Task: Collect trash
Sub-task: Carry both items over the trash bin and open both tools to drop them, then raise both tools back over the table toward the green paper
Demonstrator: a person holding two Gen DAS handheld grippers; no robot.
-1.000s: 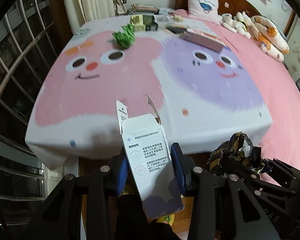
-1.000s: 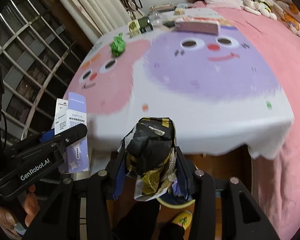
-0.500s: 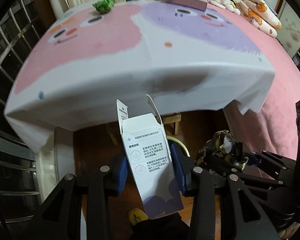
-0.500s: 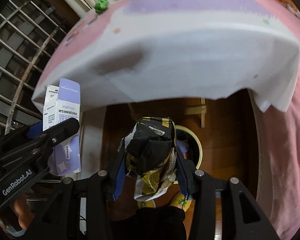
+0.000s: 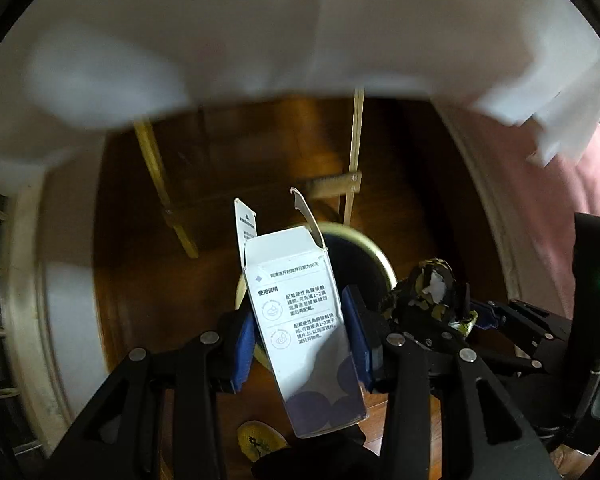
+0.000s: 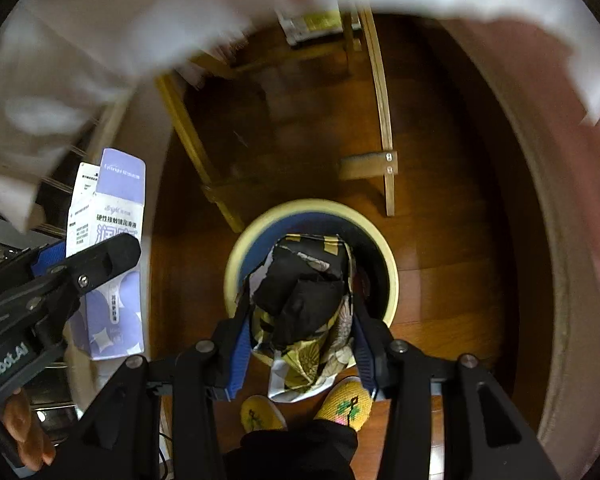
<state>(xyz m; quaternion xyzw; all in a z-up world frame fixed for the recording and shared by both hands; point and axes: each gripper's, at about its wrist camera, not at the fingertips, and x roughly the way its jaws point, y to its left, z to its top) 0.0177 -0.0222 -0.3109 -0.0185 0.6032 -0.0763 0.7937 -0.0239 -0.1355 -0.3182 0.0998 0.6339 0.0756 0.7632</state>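
Cardboard carton is clamped by the left gripper, crumpled wrapper by the right gripper over the bin; carton, at 9 o'clock, could easily be dropped outside.

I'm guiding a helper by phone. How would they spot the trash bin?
Look down at the dark wooden floor, in front of the pale wooden frame. The trash bin is the round one, with a cream rim and blue inside, directly below the crumpled black-and-gold wrapper.
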